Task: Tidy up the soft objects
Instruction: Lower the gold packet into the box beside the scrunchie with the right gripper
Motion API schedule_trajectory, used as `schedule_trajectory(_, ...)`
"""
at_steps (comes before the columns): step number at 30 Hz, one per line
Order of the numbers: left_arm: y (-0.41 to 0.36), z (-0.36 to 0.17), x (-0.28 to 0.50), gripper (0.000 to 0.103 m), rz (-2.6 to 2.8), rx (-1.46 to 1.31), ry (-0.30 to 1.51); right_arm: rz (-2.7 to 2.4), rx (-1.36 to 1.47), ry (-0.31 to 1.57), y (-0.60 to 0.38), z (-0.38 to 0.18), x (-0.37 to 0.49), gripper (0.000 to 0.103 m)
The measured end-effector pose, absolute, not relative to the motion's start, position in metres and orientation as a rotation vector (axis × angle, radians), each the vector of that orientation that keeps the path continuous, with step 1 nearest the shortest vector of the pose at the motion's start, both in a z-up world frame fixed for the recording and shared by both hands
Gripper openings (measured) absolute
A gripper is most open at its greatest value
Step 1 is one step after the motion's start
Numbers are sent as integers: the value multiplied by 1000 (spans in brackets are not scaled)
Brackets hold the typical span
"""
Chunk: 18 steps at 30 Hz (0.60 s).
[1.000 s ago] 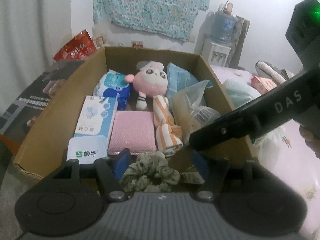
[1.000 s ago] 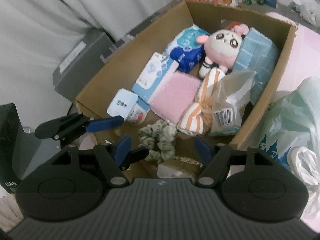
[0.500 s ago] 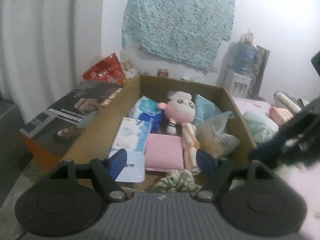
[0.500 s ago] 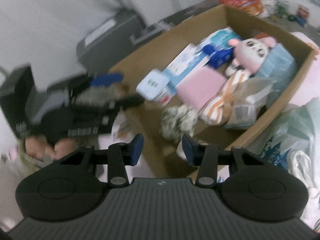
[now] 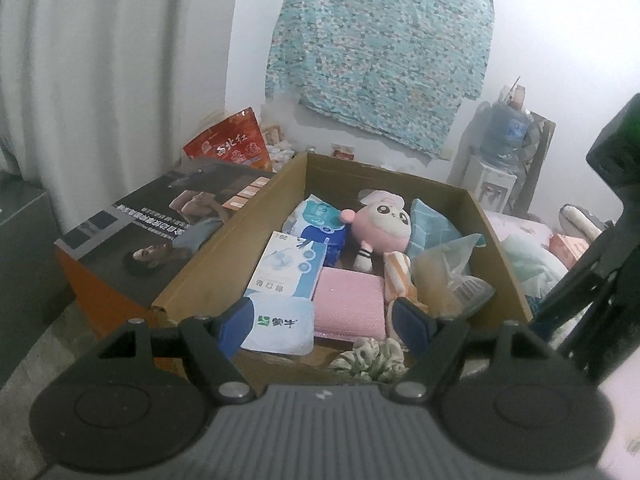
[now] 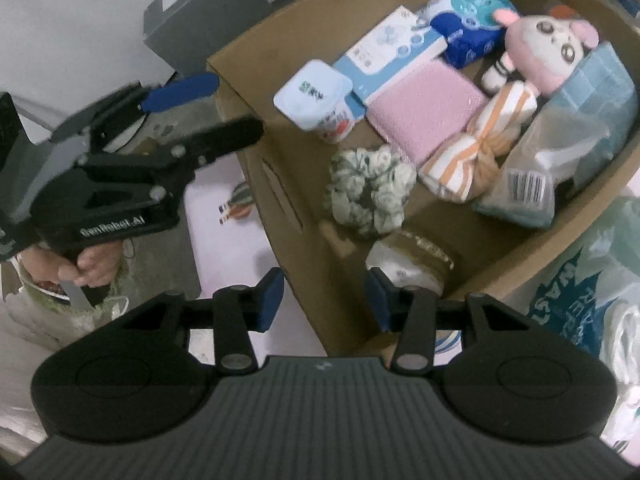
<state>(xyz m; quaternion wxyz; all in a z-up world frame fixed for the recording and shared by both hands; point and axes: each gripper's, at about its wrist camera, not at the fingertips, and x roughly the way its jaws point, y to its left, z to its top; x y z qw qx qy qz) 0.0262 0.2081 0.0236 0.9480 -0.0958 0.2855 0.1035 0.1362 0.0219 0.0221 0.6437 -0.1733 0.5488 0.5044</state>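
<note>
Inside the brown cardboard box point(image 6: 256, 60), a ruffled green fabric scrunchie point(image 6: 370, 190) lies near a flat pink textured pad point(image 6: 424, 114) and a round-headed pink plush doll point(image 6: 548, 54). Both the left hand-held gripper point(image 5: 322, 326) and right hand-held gripper point(image 6: 326, 300) hold nothing, fingers spread apart.

right tongs point(image 5: 600, 248) cut off by frame edge, scrunchie point(image 5: 372, 360) partly hidden
</note>
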Motion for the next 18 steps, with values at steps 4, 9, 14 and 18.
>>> schedule_trajectory(4, 210, 24, 22, 77, 214, -204, 569, 1145, -420, 1236, 29, 31, 138, 46)
schedule_trajectory(9, 214, 22, 20, 77, 219, -222, 569, 1123, -405, 1333, 41, 15, 148, 58)
schedule_trajectory(14, 219, 21, 17, 77, 227, -238, 567, 1075, -312, 1375, 34, 12, 164, 60)
schedule_trajectory(18, 221, 20, 14, 78, 235, -240, 565, 1068, -370, 1203, 30, 21, 162, 60)
